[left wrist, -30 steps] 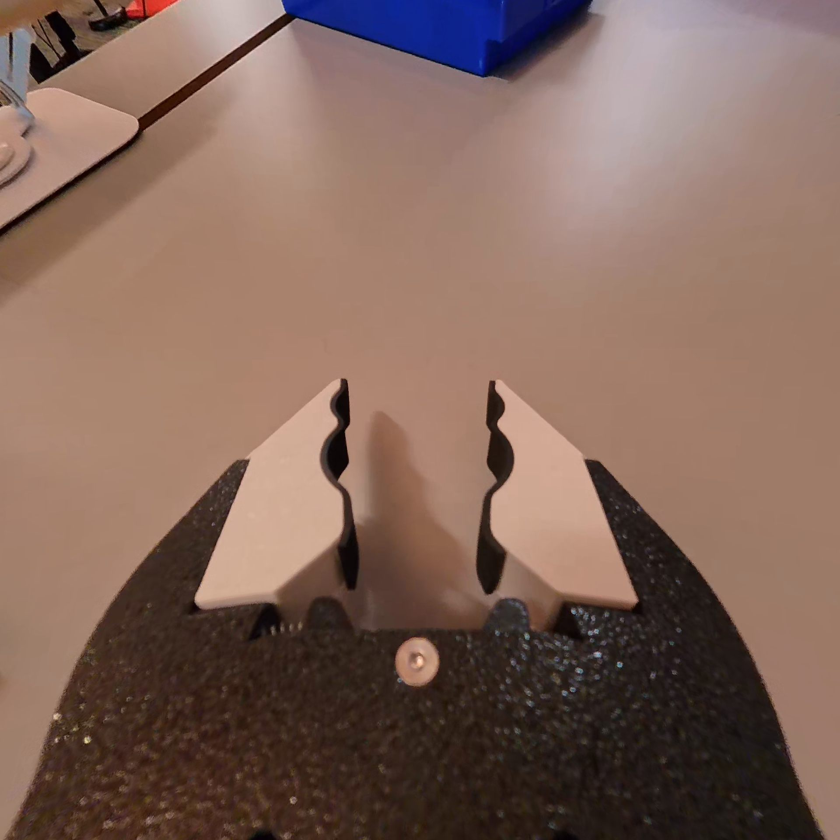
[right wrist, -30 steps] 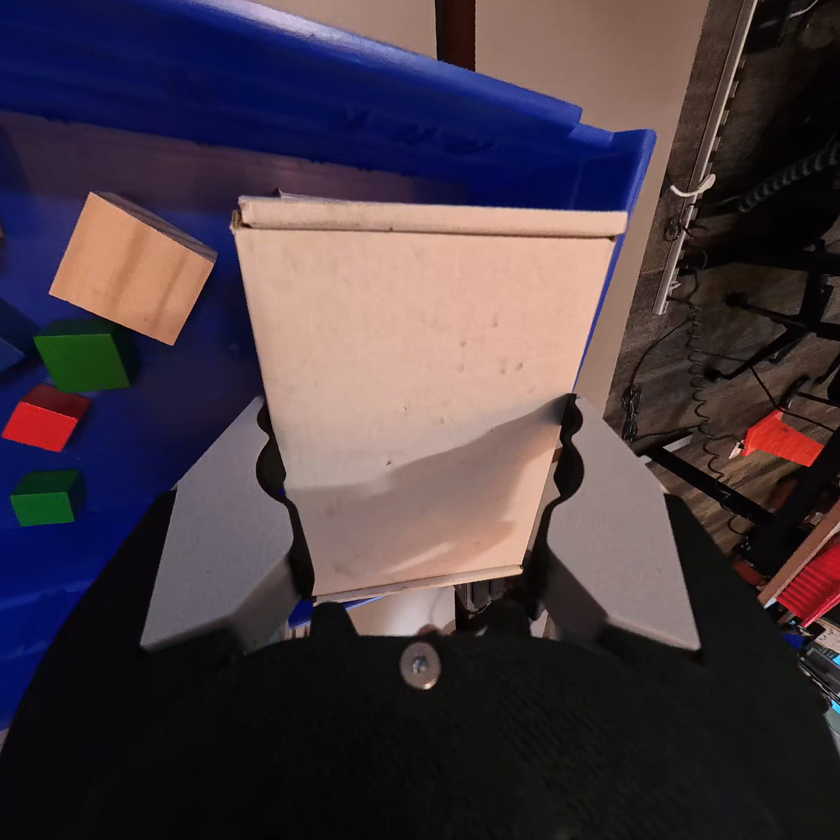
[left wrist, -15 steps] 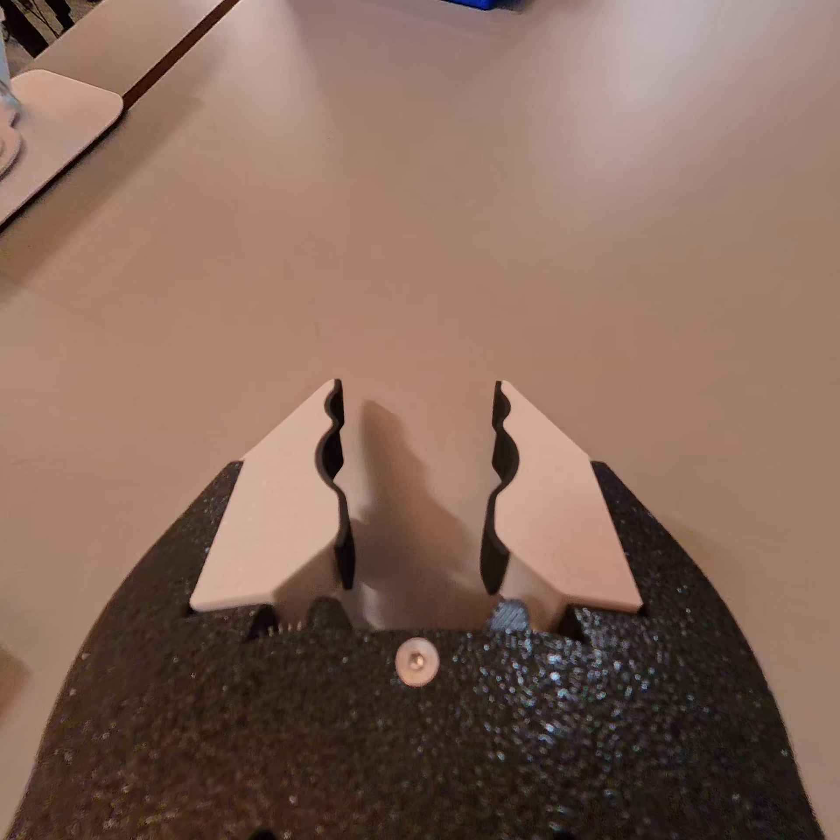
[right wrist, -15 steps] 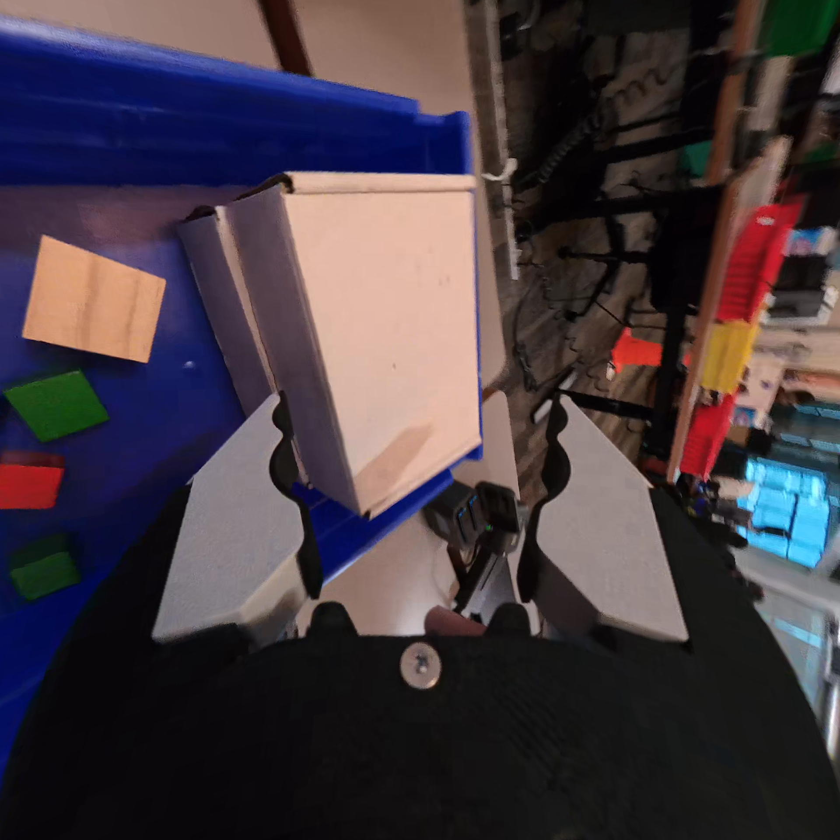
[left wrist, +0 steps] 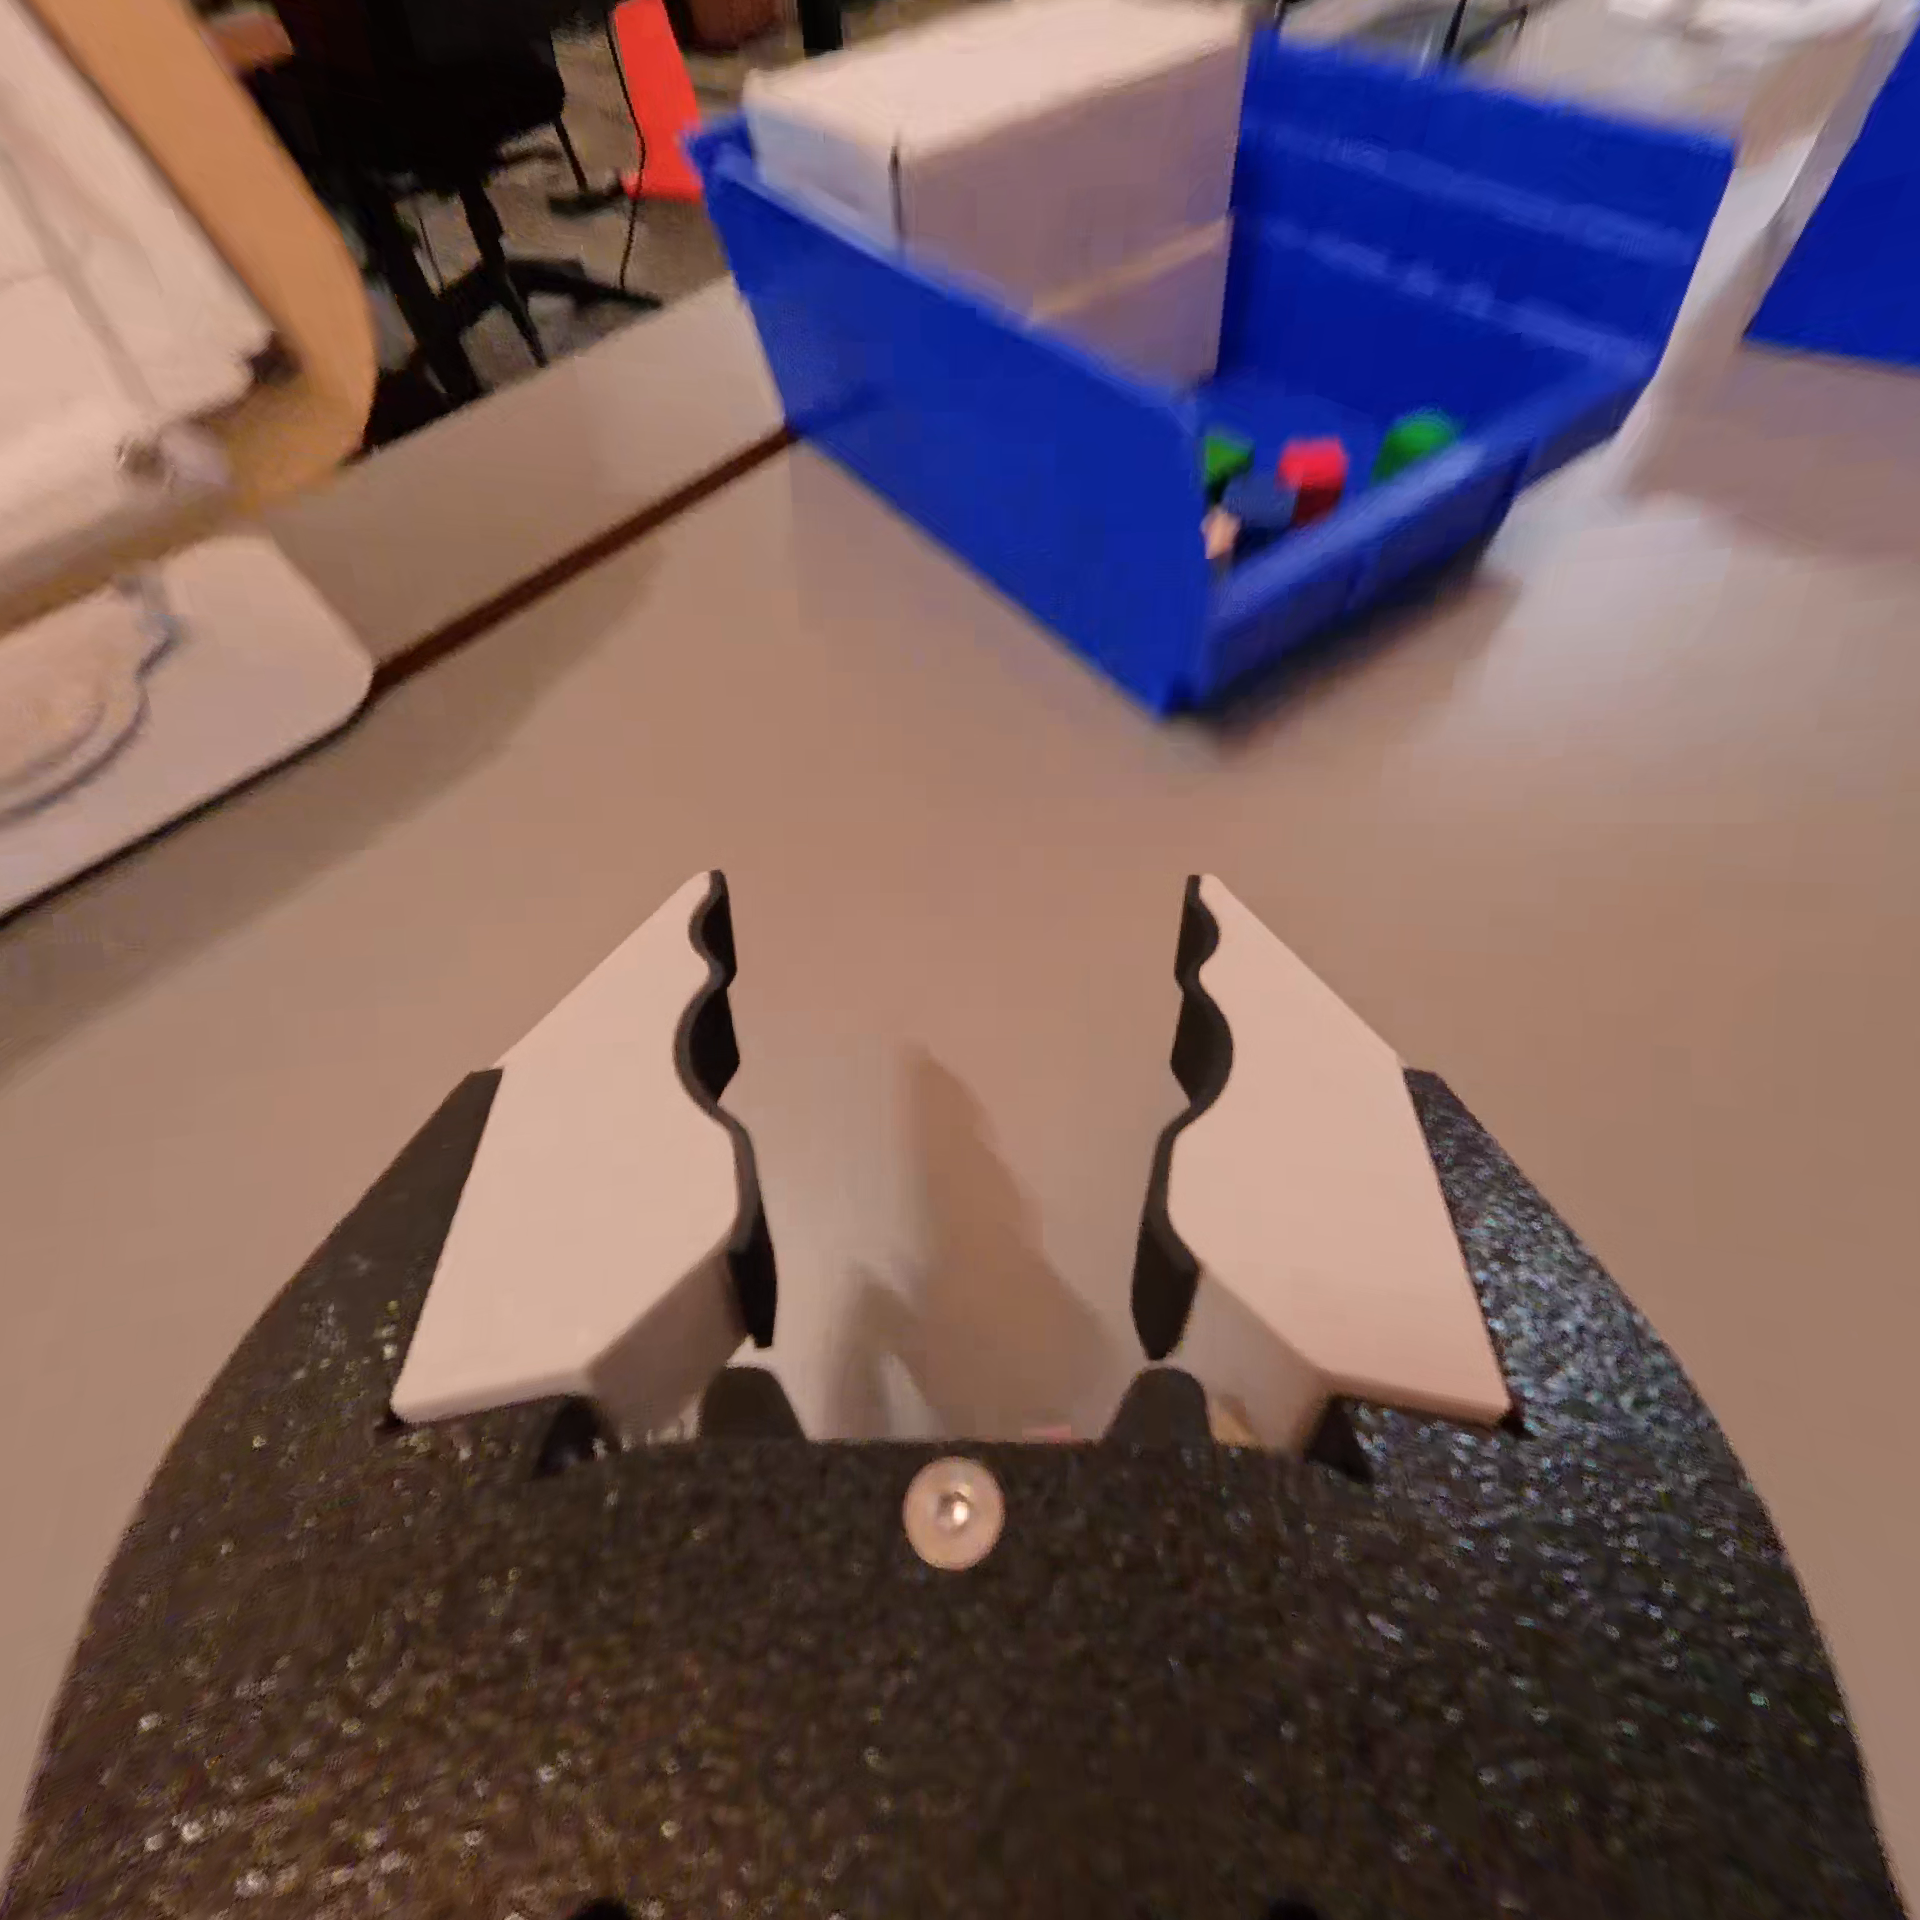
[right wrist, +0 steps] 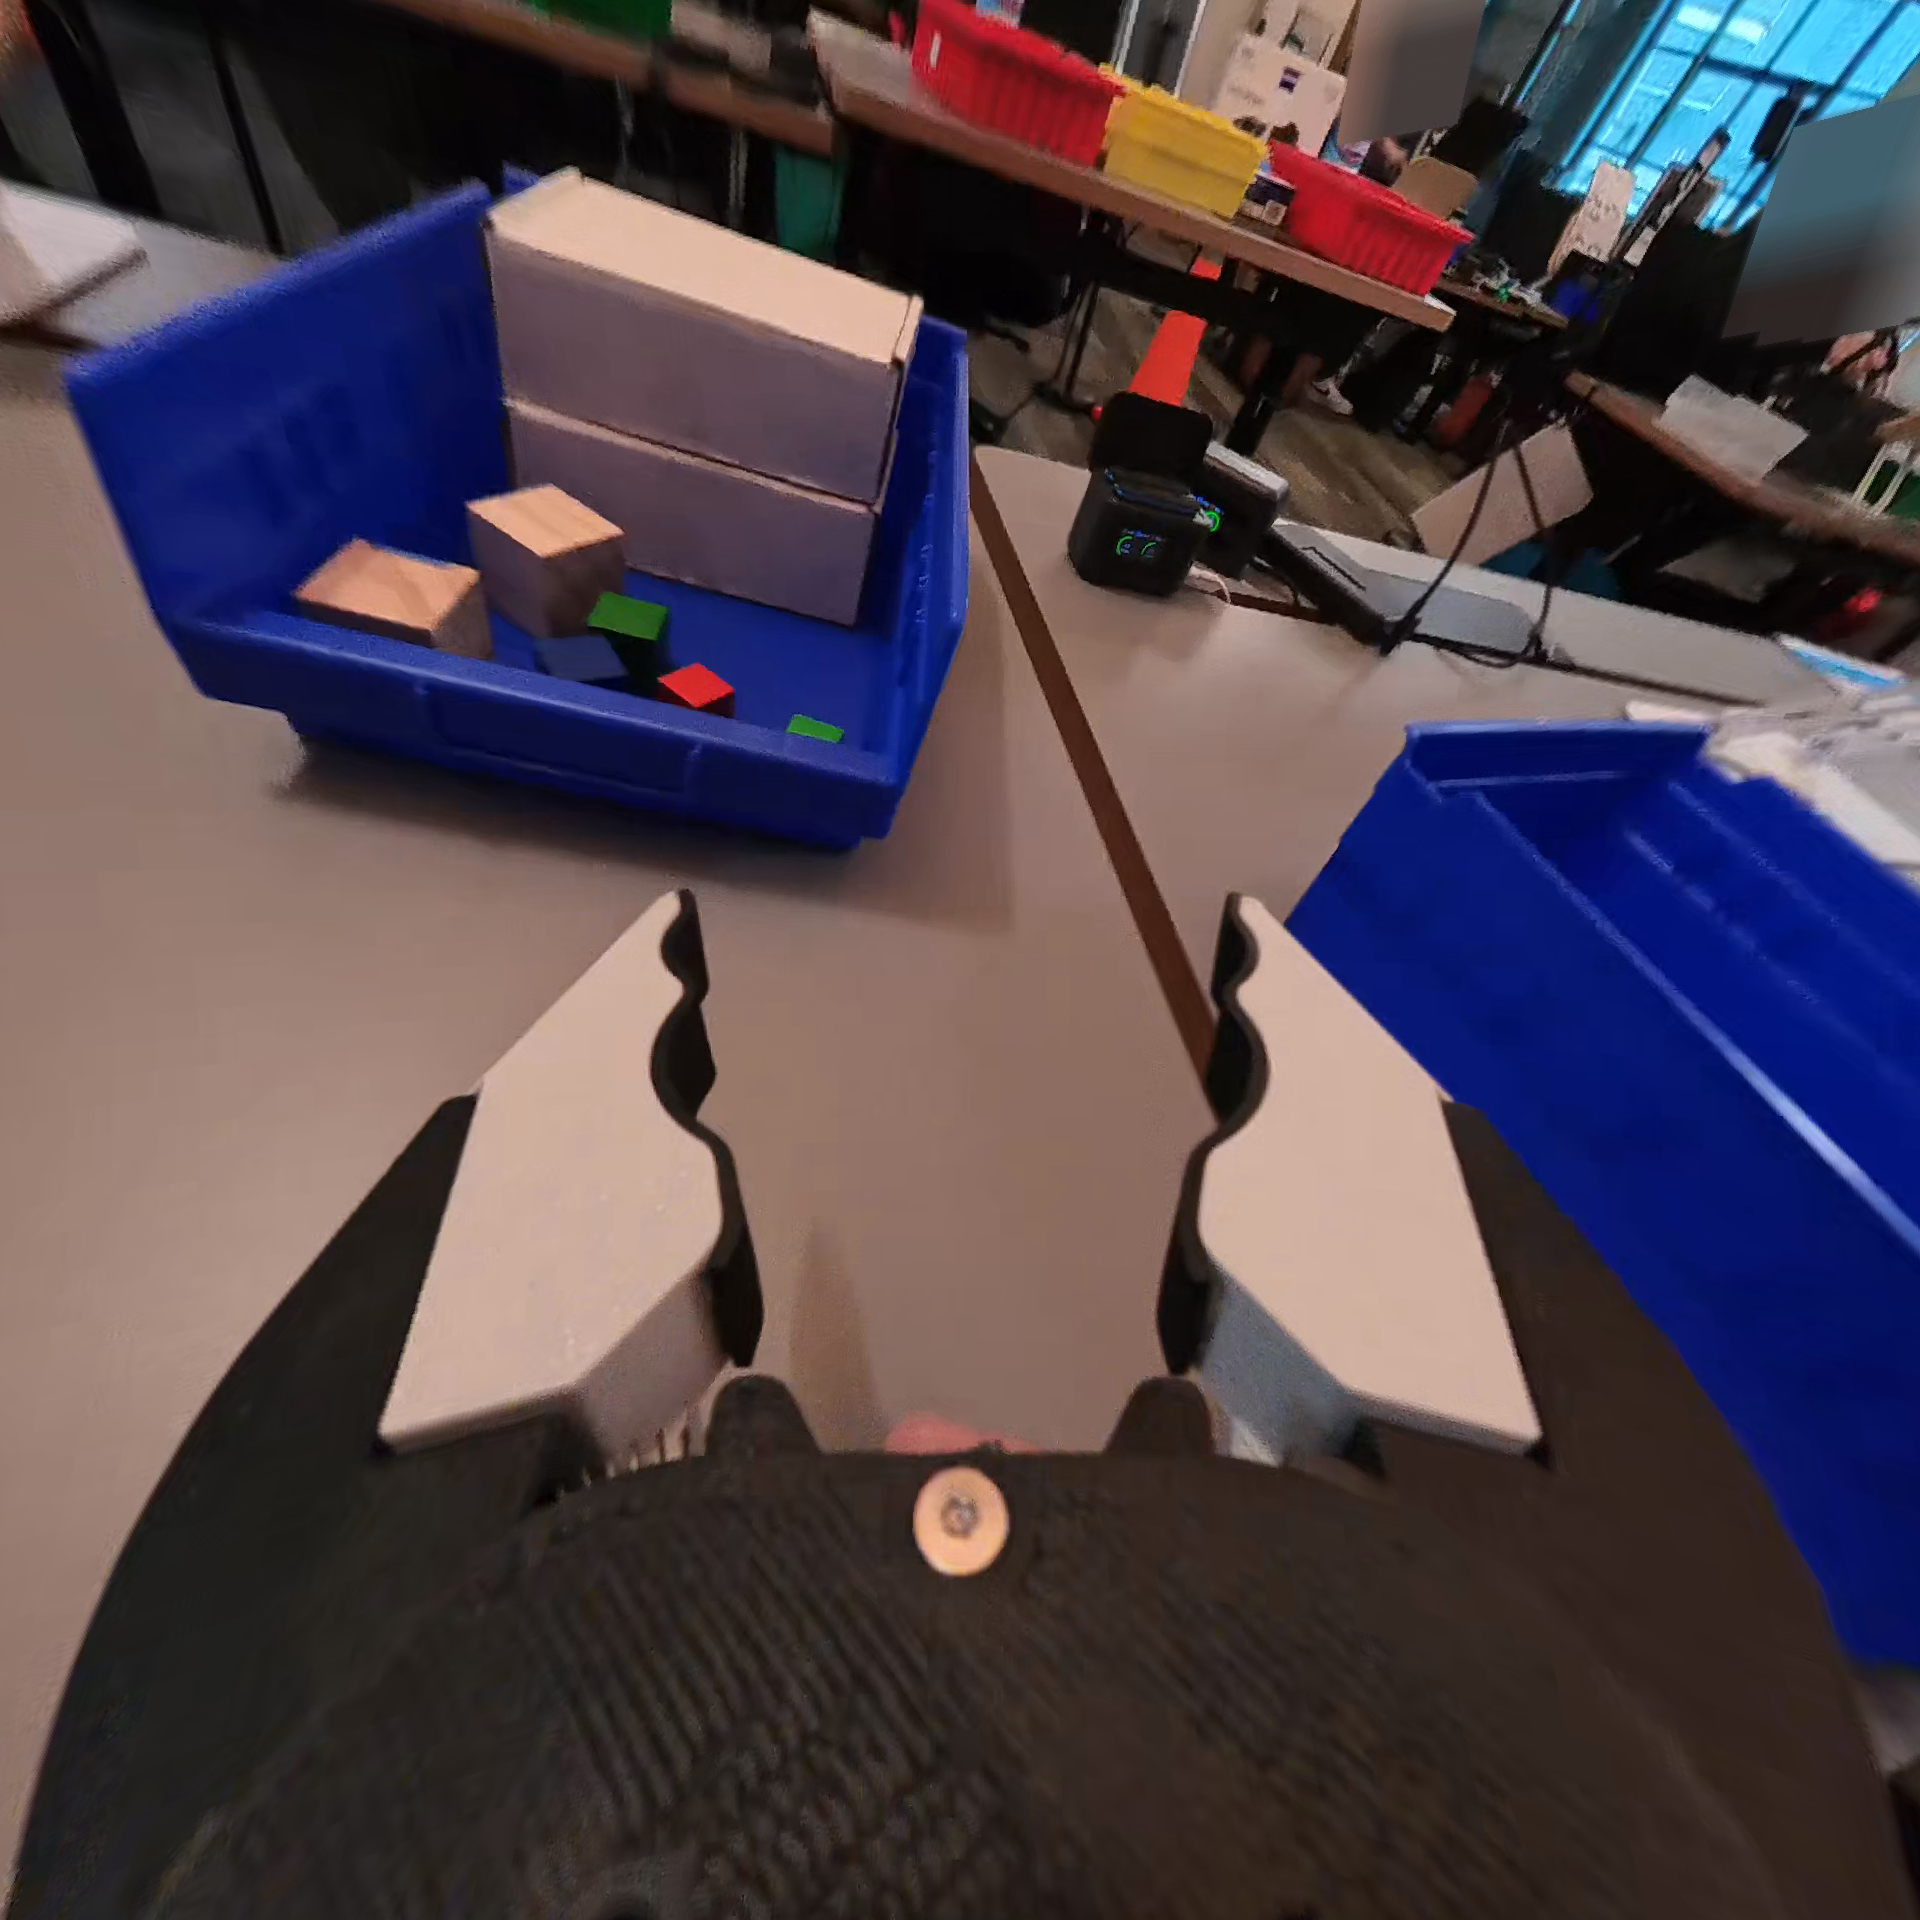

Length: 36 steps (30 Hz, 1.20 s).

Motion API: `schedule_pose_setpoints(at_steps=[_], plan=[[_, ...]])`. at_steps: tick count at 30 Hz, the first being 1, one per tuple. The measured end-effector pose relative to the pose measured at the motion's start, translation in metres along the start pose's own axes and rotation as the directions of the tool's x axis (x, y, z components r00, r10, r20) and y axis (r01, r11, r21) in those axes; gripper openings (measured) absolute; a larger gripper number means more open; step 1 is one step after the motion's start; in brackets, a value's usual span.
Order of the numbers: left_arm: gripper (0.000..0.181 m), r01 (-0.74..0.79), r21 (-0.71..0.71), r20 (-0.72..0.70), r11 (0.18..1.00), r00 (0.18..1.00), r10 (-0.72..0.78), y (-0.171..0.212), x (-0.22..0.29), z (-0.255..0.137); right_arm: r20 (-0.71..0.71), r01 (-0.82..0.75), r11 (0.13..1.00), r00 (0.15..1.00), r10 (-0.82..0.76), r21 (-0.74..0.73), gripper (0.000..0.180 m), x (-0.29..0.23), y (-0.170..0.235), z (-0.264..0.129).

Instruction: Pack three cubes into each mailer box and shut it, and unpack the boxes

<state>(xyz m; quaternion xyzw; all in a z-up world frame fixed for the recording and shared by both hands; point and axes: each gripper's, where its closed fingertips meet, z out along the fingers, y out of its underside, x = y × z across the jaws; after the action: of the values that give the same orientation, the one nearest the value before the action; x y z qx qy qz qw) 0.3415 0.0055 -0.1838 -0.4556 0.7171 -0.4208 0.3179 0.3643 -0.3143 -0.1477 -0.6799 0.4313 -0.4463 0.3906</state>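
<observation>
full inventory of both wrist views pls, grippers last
blue bin: 1, blue, on grey table, ahead-left
mailer boxes: 2, pale cardboard, shut, stacked at bin's far right side
wooden cubes: 2, tan, in bin
small cubes: about 4, green, red, blue, bin floor
second blue bin: 1, near right
black device: 1, next table
red and yellow bins: several, far tables
orange cone: 1, floor
left gripper: open, empty
right gripper: open, empty
</observation>
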Motion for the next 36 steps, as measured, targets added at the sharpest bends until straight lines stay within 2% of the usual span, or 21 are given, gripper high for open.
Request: schedule_pose_setpoints(at_steps=[4,6,8,11,13,14,15,16,19,25,36], plan=[[0.081,-0.026,0.065,0.037,0.998,0.999,0.023,-0.063,0.036,0.058,-0.045,-0.050,0.998,0.998,0.049,-0.035,0.100,0.011,0.016,-0.018],[0.075,-0.054,0.065,0.087,0.996,0.995,0.048,-0.080,0.047,0.087,-0.010,-0.114,0.993,0.993,0.114,0.023,0.097,0.003,0.013,-0.024],[0.069,-0.038,0.038,0.139,0.999,0.990,0.032,-0.085,0.050,0.113,0.049,-0.089,0.996,0.995,0.088,0.018,0.095,-0.009,0.015,-0.031],[0.056,0.012,-0.014,0.306,1.000,0.952,-0.007,-0.077,0.028,0.134,0.005,-0.028,1.000,1.000,0.028,-0.011,0.095,-0.002,0.027,-0.041],[0.049,0.050,0.009,0.340,0.999,0.939,-0.050,-0.074,0.021,0.139,0.012,-0.024,1.000,1.000,0.024,-0.012,0.096,0.001,0.029,-0.046],[0.040,0.078,0.031,0.325,0.996,0.942,-0.084,-0.074,0.022,0.142,-0.004,-0.036,0.999,0.999,0.036,0.004,0.095,0.007,0.027,-0.048],[0.020,0.102,0.051,0.300,0.994,0.947,-0.112,-0.075,0.024,0.143,-0.017,-0.055,0.998,0.998,0.055,0.021,0.094,0.013,0.024,-0.048],[0.010,0.118,0.061,0.301,0.991,0.945,-0.131,-0.075,0.024,0.144,-0.020,-0.077,0.996,0.997,0.078,0.034,0.093,0.018,0.023,-0.048],[0.001,0.121,0.077,0.351,0.990,0.926,-0.140,-0.073,0.012,0.138,-0.008,-0.129,0.991,0.992,0.130,0.043,0.091,0.023,0.024,-0.045],[0.001,0.114,0.106,0.333,0.988,0.932,-0.143,-0.058,-0.007,0.110,0.024,-0.138,0.989,0.990,0.137,0.053,0.091,0.013,0.019,-0.043],[0.000,0.093,0.106,0.324,0.990,0.938,-0.123,-0.002,-0.055,0.004,0.071,-0.101,0.992,0.993,0.095,0.077,0.091,-0.012,0.003,-0.045]])
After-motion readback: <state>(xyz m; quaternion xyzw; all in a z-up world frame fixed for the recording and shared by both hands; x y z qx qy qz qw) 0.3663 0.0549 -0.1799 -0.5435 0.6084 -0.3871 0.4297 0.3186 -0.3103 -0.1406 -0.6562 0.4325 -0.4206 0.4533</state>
